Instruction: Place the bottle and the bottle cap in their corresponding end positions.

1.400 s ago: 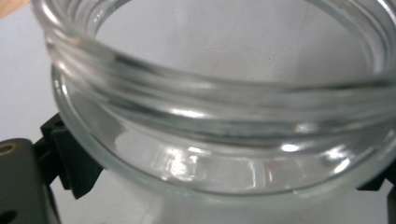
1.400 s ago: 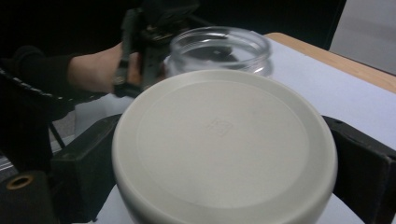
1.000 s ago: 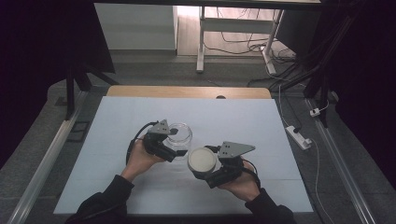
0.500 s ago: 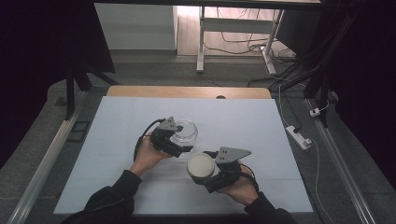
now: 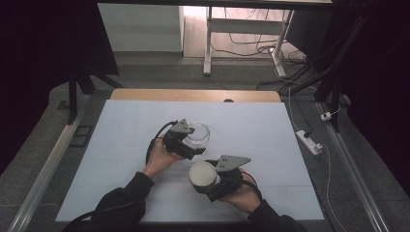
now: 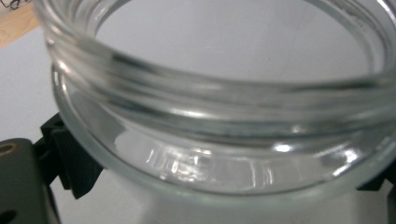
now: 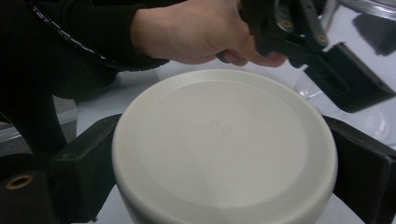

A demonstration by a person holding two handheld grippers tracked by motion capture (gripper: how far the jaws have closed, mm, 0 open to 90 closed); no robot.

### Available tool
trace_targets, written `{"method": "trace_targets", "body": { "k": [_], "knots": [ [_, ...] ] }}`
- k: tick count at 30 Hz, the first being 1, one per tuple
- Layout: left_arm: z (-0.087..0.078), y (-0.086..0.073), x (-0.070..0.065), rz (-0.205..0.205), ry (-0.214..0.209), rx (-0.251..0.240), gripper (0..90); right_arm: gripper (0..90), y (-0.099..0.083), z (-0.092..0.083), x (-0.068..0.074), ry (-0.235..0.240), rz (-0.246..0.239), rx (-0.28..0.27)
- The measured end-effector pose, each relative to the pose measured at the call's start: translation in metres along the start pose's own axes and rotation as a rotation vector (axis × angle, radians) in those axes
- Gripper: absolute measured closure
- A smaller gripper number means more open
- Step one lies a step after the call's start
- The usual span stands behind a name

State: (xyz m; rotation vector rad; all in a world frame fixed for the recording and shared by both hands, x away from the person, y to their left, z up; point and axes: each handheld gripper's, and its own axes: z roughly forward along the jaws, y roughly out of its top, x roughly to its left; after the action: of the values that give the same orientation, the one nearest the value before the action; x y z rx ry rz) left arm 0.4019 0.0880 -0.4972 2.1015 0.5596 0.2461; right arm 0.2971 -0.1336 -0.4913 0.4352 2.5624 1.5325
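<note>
Clear round glass jar [image 5: 198, 135]: mid-table on white mat [image 5: 270, 125], upright, mouth up, pinched by left gripper [image 5: 189, 145] | round white plastic lid [image 5: 203, 175]: flat face up, clamped in right gripper [image 5: 209, 180], just beside jar.

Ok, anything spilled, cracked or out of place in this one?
Nothing stands out. The left tool grips an open, empty glass jar, with no crack visible, and the right tool holds its white lid apart from it. The white mat shows no spill.
</note>
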Motion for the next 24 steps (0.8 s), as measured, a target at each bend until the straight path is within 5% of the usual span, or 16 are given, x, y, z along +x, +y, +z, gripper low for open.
{"method": "trace_targets", "body": {
  "k": [24],
  "knots": [
    [0.024, -0.008, 0.009, -0.002, 0.027, 0.036, 7.2, 7.0, -0.018, 0.042, -0.008, -0.001, 0.013, 0.108]
  ]
}}
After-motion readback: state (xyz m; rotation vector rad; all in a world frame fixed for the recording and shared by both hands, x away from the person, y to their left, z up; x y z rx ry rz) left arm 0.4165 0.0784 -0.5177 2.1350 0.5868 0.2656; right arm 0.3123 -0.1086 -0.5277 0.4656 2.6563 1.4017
